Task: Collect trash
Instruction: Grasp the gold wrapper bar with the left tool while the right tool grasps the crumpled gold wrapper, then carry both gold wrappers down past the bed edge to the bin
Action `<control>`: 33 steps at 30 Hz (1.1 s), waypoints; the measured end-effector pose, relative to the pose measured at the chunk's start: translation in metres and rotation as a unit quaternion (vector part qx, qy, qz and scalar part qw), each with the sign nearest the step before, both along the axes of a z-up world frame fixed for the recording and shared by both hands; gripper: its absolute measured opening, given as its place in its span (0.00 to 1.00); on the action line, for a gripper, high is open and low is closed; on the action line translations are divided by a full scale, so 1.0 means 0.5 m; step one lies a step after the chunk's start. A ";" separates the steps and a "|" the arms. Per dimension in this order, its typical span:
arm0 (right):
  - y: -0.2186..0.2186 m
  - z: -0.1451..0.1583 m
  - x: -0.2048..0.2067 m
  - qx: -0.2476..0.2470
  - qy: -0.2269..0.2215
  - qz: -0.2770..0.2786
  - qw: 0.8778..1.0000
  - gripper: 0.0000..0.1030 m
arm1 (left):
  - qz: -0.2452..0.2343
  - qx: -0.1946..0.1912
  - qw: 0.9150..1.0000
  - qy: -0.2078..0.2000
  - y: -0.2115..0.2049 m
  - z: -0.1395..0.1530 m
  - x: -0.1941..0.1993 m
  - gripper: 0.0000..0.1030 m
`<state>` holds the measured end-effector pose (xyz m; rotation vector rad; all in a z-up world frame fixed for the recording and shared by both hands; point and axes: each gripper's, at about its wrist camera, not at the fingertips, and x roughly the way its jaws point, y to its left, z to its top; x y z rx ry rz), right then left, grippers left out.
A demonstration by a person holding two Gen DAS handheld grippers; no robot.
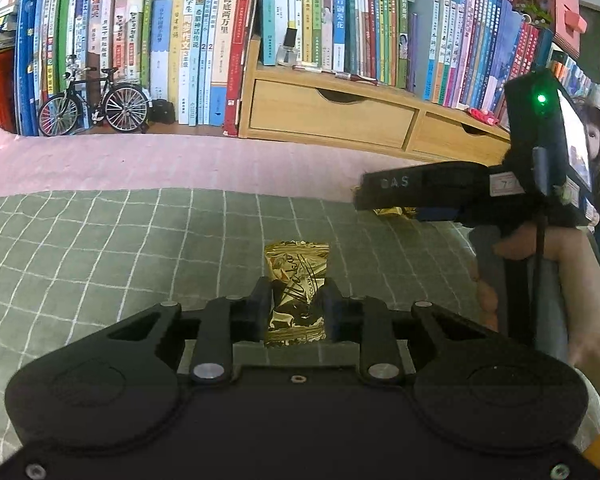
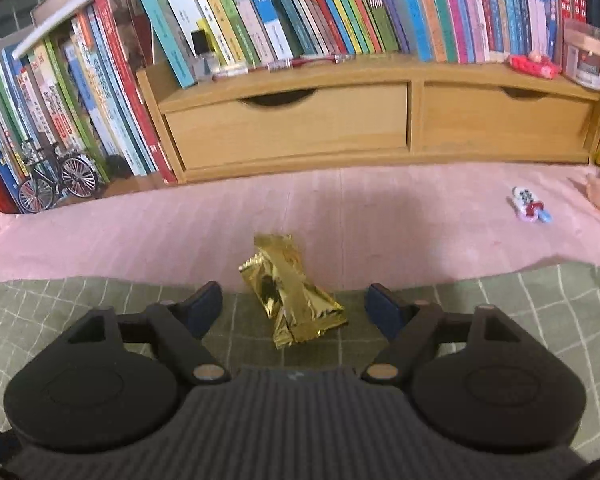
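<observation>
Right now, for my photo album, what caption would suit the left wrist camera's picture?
Left gripper pinching a gold wrapper on the green checked cloth, bookshelf behind.

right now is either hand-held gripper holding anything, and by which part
The left hand-held gripper is shut on a gold wrapper, pinching it across its middle. The right hand-held gripper holds nothing: its jaws stand apart around a second gold wrapper.

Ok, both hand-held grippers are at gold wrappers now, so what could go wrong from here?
The left hand-held gripper pinches its flat gold wrapper only near one end, so the slick foil may slip out on lifting. The right hand-held gripper stands open around the crumpled gold wrapper, which lies slanted; closing may nudge it aside.
</observation>
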<state>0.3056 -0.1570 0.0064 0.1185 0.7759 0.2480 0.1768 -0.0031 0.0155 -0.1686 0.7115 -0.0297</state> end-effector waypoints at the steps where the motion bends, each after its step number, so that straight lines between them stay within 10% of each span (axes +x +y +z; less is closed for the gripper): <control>1: -0.001 0.001 -0.003 -0.004 0.000 -0.001 1.000 0.58 | 0.002 -0.001 1.000 0.001 0.002 0.000 -0.002 0.24; 4: -0.012 0.007 -0.012 0.009 0.006 -0.003 1.000 0.41 | 0.005 -0.001 1.000 0.000 0.005 0.003 -0.006 0.24; 33: -0.044 0.215 -0.362 0.013 -0.072 0.046 0.996 0.41 | -0.008 0.023 0.999 -0.029 0.008 0.150 -0.245 0.24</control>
